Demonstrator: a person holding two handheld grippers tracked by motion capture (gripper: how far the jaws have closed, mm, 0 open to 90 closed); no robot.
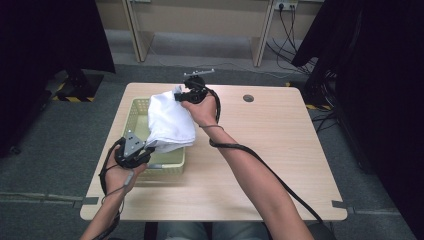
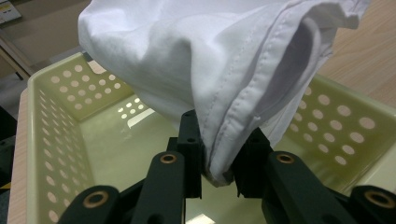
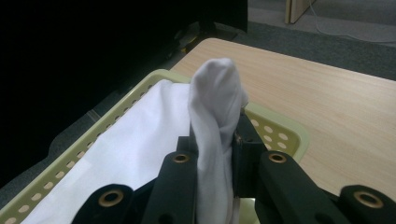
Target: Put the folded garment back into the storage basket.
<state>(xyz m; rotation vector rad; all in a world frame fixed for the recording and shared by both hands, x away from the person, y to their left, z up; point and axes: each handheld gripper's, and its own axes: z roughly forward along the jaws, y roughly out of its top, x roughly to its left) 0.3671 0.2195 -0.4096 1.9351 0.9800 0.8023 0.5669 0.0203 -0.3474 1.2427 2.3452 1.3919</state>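
Note:
A white cloth (image 1: 169,120) hangs stretched above a pale yellow perforated basket (image 1: 131,114) on the left half of the table. My left gripper (image 1: 144,148) pinches the cloth's near, stitched edge (image 2: 219,154) at the basket's front. At the far end my right gripper (image 1: 181,96) is shut on a bunched fold of the cloth (image 3: 215,116), which stands up between its jaws. The basket's inside (image 2: 116,144) lies bare below the cloth.
The wooden table (image 1: 260,150) has open surface to the right of the basket, with a round cable hole (image 1: 248,98) near its far edge. Dark curtains stand left and right. Cables trail on the floor beyond the table.

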